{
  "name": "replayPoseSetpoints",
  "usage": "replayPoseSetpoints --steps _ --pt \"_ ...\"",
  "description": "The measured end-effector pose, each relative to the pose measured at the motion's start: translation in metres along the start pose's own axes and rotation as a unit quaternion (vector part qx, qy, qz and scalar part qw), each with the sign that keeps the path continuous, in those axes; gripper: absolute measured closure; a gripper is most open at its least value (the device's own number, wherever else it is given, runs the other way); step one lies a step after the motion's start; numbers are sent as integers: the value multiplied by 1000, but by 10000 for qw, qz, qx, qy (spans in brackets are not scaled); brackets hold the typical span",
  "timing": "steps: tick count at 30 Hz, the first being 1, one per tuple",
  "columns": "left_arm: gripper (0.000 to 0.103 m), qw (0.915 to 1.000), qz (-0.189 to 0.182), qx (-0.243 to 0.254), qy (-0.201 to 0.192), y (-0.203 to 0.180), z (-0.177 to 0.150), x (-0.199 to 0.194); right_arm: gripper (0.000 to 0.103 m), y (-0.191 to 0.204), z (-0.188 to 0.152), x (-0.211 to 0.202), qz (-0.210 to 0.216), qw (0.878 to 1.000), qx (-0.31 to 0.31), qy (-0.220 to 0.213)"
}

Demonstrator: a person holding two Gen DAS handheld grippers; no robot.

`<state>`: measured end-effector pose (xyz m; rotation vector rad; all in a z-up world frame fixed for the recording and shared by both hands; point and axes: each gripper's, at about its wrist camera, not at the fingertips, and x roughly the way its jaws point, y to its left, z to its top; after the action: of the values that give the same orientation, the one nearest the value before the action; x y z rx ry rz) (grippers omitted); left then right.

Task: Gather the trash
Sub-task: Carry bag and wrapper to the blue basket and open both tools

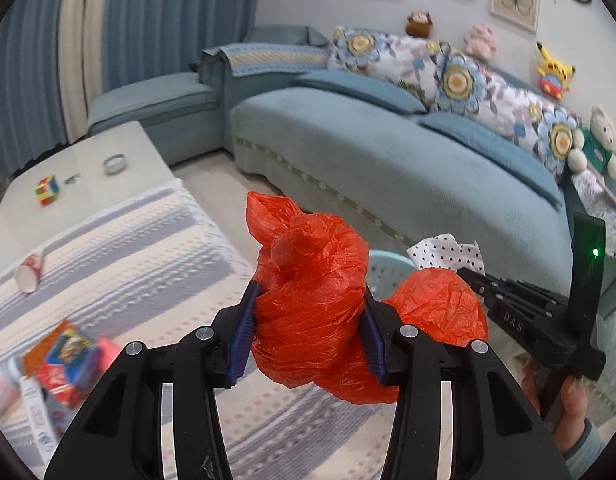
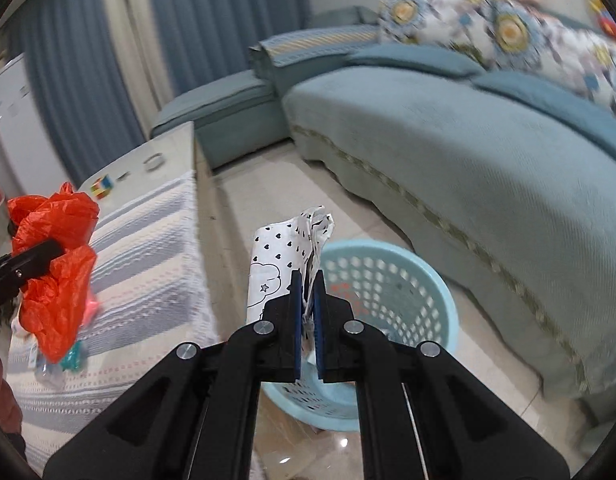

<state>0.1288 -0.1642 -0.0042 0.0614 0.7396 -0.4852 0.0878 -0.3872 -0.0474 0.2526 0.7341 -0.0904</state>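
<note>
2 grippers, both loaded: left gripper (image 1: 309, 332) is part-open, squeezing the big orange bag (image 1: 308, 304) over the table (image 1: 120, 256); right gripper (image 2: 307, 322) is pinched tight on patterned paper (image 2: 280, 256) above the blue basket (image 2: 435, 292).

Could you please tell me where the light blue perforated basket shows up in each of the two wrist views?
Left wrist view: only a sliver of the blue basket shows, right of centre, behind the orange bag.
Right wrist view: lower centre, on the floor past the right gripper.
Shared landmark: the teal sofa.
</note>
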Motion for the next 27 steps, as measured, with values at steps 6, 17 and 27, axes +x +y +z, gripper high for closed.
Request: replayPoseSetpoints --steps 6,17,27 --pt "58 9980 79 293 563 -37 -6 61 99 -34 -26 37 -302 9974 378 529" --pt "49 9879 105 834 1301 -68 -34 125 99 -61 -68 85 -523 9855 832 1382" --pt "31 9900 125 705 1213 -61 -30 114 78 -61 -63 76 -506 9859 971 1262"
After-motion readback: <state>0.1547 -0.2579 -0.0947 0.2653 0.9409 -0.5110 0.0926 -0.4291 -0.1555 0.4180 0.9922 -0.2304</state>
